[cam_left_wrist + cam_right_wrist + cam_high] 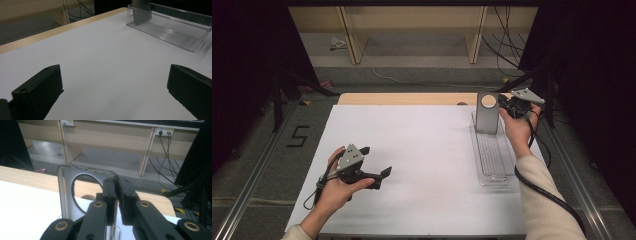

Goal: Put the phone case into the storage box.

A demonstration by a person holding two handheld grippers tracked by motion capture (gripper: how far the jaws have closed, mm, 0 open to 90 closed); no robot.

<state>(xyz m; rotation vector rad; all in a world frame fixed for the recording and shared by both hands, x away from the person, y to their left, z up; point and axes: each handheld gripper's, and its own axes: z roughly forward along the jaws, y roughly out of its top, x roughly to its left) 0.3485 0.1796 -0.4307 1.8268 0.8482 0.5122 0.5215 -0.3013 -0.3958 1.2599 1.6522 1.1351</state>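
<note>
A smoky grey phone case (487, 112) with a round cut-out near its top stands upright at the far end of a clear ribbed plastic tray (494, 160) on the table's right side. My right gripper (507, 107) is shut on the case's upper right edge; in the right gripper view the two pads (111, 192) pinch the case (66, 195) beside the cut-out. My left gripper (376, 160) rests low over the white table near its front left, open with nothing between its jaws (115, 82). The left gripper view has the tray (175, 35) and the case (141, 11) far off at top right.
A white sheet (422, 165) covers the table, with a wooden strip (402, 98) along its far edge. Beyond it are wooden shelving (412, 30) and hanging cables (507, 45). Black frame posts (277, 95) stand at both sides.
</note>
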